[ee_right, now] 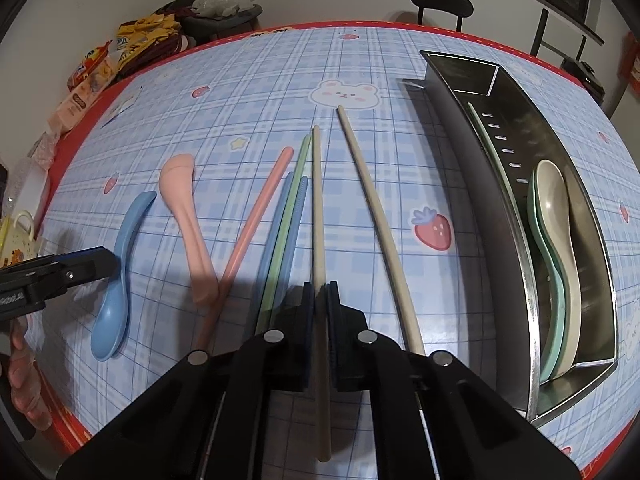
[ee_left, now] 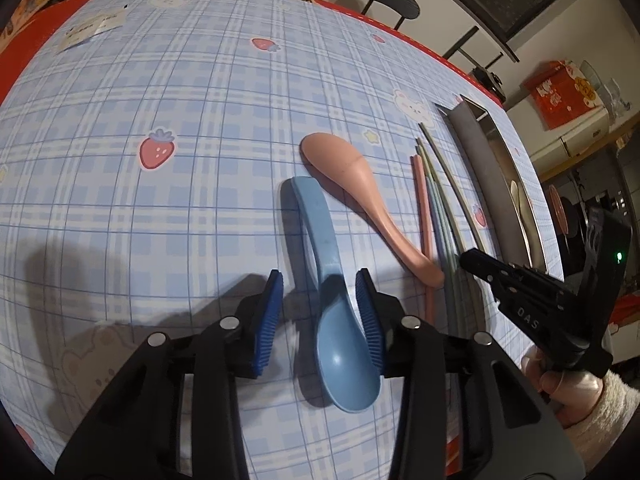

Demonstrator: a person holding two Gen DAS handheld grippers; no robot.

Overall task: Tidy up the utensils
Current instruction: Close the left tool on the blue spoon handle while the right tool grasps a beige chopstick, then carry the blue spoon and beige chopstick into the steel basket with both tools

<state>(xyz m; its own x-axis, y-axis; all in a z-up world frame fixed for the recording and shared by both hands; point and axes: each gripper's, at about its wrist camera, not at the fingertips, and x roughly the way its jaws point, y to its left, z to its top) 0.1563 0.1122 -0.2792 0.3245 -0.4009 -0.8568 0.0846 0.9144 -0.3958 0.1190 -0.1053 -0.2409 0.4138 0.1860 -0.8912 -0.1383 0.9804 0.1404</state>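
The left gripper point(ee_left: 320, 312) is spread wide around the blue spoon point(ee_left: 340, 344) lying on the table point(ee_left: 160, 220), pads clear of it. The right gripper point(ee_right: 319, 312) pinches a beige chopstick point(ee_right: 318, 216); the metal tray point(ee_right: 520, 256) holding spoons sits to its right.
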